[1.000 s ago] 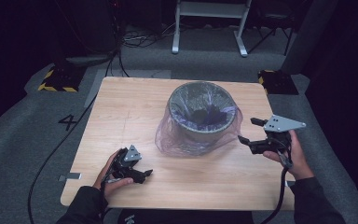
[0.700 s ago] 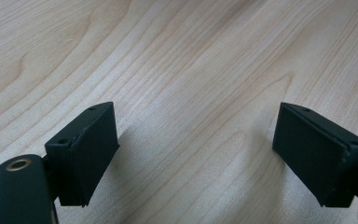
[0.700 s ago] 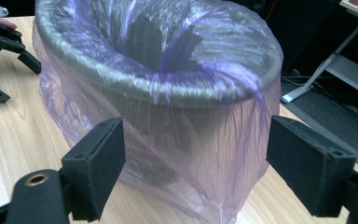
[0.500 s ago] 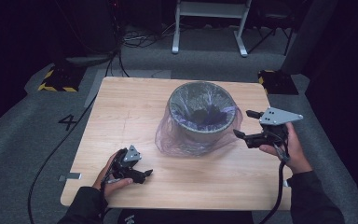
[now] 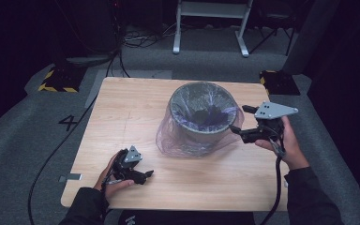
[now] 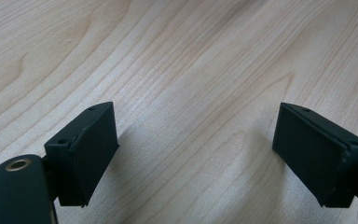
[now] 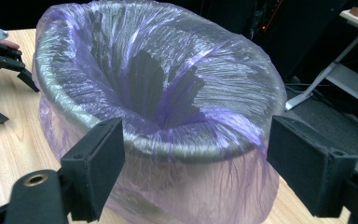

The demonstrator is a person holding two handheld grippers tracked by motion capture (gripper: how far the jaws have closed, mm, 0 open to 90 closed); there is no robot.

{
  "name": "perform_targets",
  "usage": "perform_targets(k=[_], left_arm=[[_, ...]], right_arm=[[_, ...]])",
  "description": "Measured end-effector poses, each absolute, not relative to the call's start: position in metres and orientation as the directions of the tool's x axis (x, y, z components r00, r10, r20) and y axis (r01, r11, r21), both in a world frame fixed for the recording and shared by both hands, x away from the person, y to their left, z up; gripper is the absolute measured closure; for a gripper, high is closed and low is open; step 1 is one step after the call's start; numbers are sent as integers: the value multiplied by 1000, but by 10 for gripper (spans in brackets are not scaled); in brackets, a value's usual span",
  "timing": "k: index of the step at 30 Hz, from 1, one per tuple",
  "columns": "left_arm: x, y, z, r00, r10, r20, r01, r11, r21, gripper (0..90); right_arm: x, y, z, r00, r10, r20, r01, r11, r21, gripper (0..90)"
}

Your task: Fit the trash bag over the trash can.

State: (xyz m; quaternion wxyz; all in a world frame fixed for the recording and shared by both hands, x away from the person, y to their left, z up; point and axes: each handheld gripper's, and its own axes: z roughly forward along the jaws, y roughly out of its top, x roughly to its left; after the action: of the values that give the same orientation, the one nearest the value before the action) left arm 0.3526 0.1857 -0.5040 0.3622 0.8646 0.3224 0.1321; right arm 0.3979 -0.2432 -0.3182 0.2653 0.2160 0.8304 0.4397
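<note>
Table: a pale wooden table (image 5: 122,112) with grey carpet around every edge; a black cable runs off past its left edge.
Bin: a grey round bin (image 5: 202,116) stands a little right of the table's middle, nearer the far edge than the near one.
Liner: a thin purple plastic bag (image 5: 168,138) lines the bin, folds over its rim and hangs loose down the outside to the tabletop, bulging most toward the near left.
Open room, left: the whole left half of the table is bare wood from far edge to near edge.
Open room, front: a bare strip lies between the bag's skirt and the near edge.
Open room, right: only a narrow band of wood lies between the bin and the right edge.
Left gripper: the left gripper (image 5: 143,175) rests low near the near-left corner, pointing right along the near edge; its jaws stand wide apart with only bare wood between them.
Left hand: the left hand (image 5: 110,176) wraps the gripper body from the left, forearm coming in over the near edge.
Right gripper: the right gripper (image 5: 240,119) is held above the table just right of the bin, pointing left at the rim; its jaws are spread wide, hold nothing, and frame the near rim and bag without touching, as far as its own view tells.
Right hand: the right hand (image 5: 288,147) grips from the right, forearm angled in from the near-right corner, cable hanging below it.
</note>
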Motion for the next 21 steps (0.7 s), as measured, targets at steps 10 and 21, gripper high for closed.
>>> perform_targets(k=[10, 21], left_arm=[[353, 186, -504, 757, 653, -4, 461, -530, 711, 134], [353, 186, -504, 757, 653, -5, 462, -530, 711, 134]], right_arm=[[416, -228, -311, -757, 601, -254, 137, 527, 839, 185], [443, -205, -302, -775, 580, -250, 150, 553, 820, 189]])
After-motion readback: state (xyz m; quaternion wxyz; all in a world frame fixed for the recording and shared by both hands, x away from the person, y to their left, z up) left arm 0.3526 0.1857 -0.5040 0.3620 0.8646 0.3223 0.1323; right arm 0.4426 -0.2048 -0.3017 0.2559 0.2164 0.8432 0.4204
